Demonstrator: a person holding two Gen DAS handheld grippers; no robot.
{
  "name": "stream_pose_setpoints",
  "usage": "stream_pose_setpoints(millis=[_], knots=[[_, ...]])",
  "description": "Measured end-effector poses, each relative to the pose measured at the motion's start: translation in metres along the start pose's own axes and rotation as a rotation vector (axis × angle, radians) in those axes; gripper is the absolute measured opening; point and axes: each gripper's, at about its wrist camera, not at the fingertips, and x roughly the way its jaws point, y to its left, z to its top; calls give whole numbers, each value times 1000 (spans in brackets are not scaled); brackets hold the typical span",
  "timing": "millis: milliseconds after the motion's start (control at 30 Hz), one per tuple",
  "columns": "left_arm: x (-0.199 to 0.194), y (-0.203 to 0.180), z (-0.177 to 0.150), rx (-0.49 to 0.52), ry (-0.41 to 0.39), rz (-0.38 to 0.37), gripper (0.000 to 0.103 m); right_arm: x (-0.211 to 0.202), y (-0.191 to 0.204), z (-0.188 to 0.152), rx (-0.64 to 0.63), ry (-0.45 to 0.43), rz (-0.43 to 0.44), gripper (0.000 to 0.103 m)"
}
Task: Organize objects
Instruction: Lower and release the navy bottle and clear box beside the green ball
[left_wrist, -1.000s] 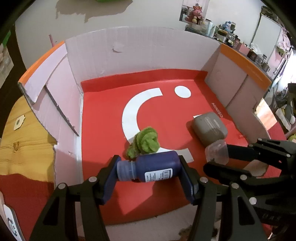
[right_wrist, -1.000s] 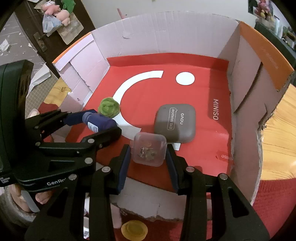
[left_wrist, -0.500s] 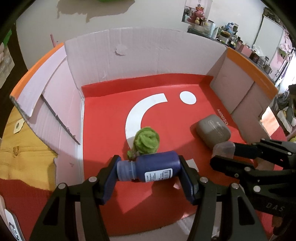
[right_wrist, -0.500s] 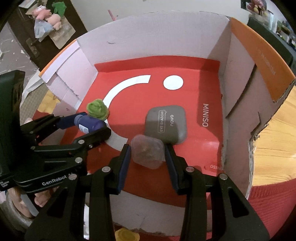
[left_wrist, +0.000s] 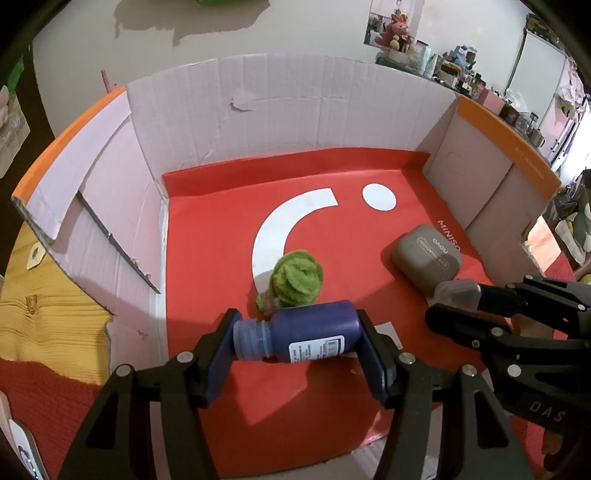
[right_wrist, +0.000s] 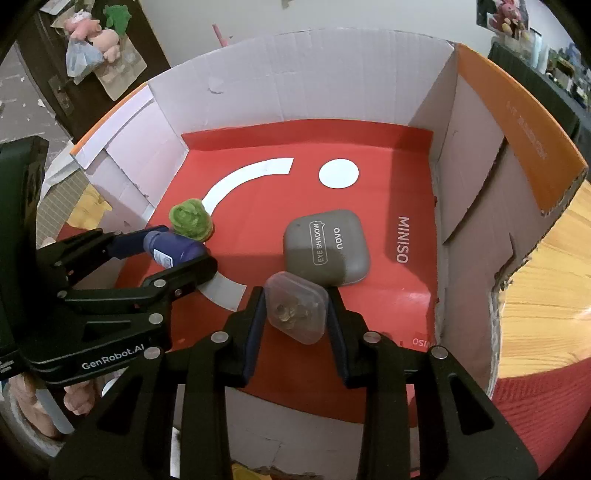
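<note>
In the left wrist view the left gripper (left_wrist: 297, 341) sits at the lower centre of the frame, its jaws closed end to end on a dark blue bottle (left_wrist: 299, 338) that lies sideways between them, cap toward the left finger and white label facing down toward the camera. Just above the bottle, near the middle of the frame, a green fuzzy ball (left_wrist: 295, 282) lies on the red floor of an open cardboard box (left_wrist: 295, 107); whether the ball touches the bottle cannot be told. The floor carries a white arc (left_wrist: 284, 229) and a white dot (left_wrist: 378, 197) toward the upper centre. At the right of the frame a grey case (left_wrist: 426, 258) marked "EYE SHADOW" rests on the floor, and below it the right gripper (left_wrist: 456, 299) reaches in from the right edge. In the right wrist view that gripper (right_wrist: 295, 308) is at the lower centre, jaws holding a small clear container (right_wrist: 297, 306) by its sides, with small brownish items dimly visible inside. The container overlaps the lower edge of the grey case (right_wrist: 327, 245) in the frame; contact cannot be judged. At the left of this view the left gripper (right_wrist: 173, 253) holds the bottle (right_wrist: 173, 249) just below the green ball (right_wrist: 190, 218).
</note>
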Motion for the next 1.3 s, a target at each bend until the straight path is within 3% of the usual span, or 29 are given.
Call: stream_pose_setpoints(millis=[967, 1300], knots=[[-3, 0, -1, -12, 1, -12, 63, -5, 0, -4, 11, -17, 35, 31], [-6, -4, -4, -6, -4, -6, 68, -9, 1, -7, 11, -21, 31, 31]])
